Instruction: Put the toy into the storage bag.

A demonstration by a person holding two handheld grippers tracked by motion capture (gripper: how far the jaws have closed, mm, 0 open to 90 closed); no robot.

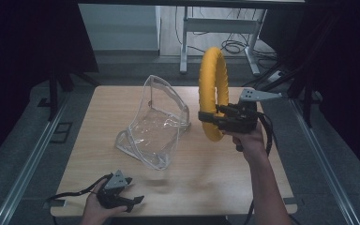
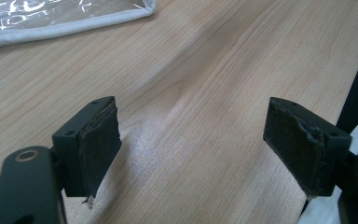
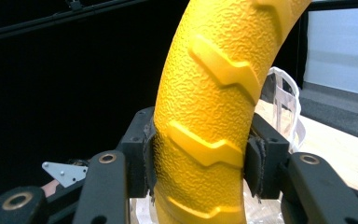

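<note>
So the right gripper (image 1: 212, 119) is clamping a yellow ring (image 1: 213, 91) near its bottom, both pads pressing in on the textured rubber from either side, and it's holding the ring upright in the air over the right half of the wooden table (image 1: 201, 178). The ring is sitting just right of the clear plastic pouch (image 1: 155, 123), apart from it with a small gap between them. The pouch is slumping open around the table's middle, its white-piped edge (image 2: 70, 29) lying flat on the wood.

The left gripper (image 1: 130, 199) is hanging out at the near left corner, jaws spread wide with nothing between them, right by the table's front edge. Plenty of bare wood is lying between it and the pouch, and along the whole near right side too.
</note>
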